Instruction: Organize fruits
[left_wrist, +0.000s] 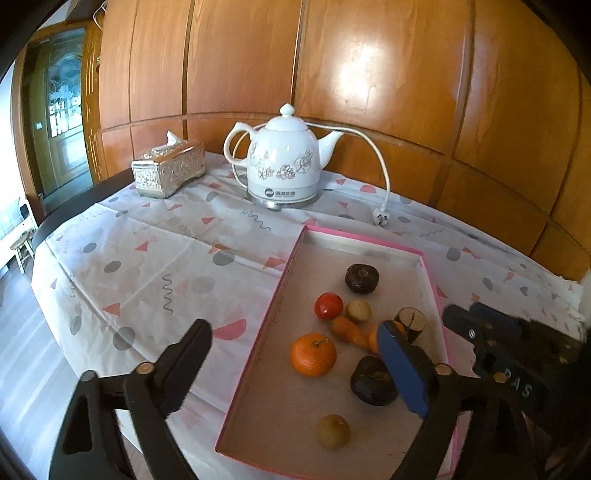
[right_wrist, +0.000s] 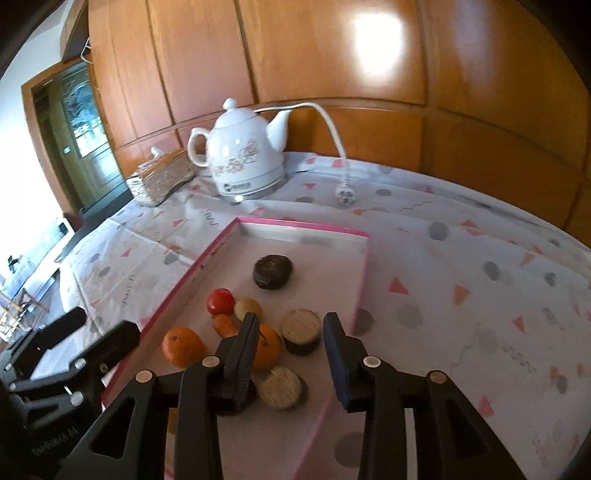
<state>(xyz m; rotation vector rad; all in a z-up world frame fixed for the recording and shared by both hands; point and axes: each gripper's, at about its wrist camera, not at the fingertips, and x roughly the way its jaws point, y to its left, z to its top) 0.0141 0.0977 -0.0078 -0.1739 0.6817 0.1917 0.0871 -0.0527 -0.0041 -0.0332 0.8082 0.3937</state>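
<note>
Fruits lay loose in the pink-rimmed tray (left_wrist: 291, 258) on the counter (left_wrist: 147, 258), clustered in the near half of the tray; far half bare apart from one dark round fruit (left_wrist: 361, 278).

Left gripper (left_wrist: 295, 354): jaws wide apart, nothing between the pads. It straddled the tray's left wall, one finger over the patterned cloth outside, the other above the fruit. The mandarin (left_wrist: 313, 354) sat just ahead and between the fingers, below them, not touched. The red fruit (left_wrist: 328, 305) and the small carrot-like piece (left_wrist: 347, 329) lay just beyond it.

Right gripper (right_wrist: 291, 332): jaws a little apart, holding nothing. In its own view the gap opened onto the cut wooden-looking disc (right_wrist: 301, 328), just ahead; a second mandarin (right_wrist: 267, 345) lay partly hidden behind its left finger, and a second pale disc (right_wrist: 280, 387) lay under the fingers, near side.

Judgement: no long axis to align on the round fruit, so approach direction matters little. The left gripper was nearer to the left mandarin and already wide enough to span it; the right was nearer to the discs at the tray's right side. The two grippers stood close together over the same cluster, so a collision seemed the main risk.
</note>
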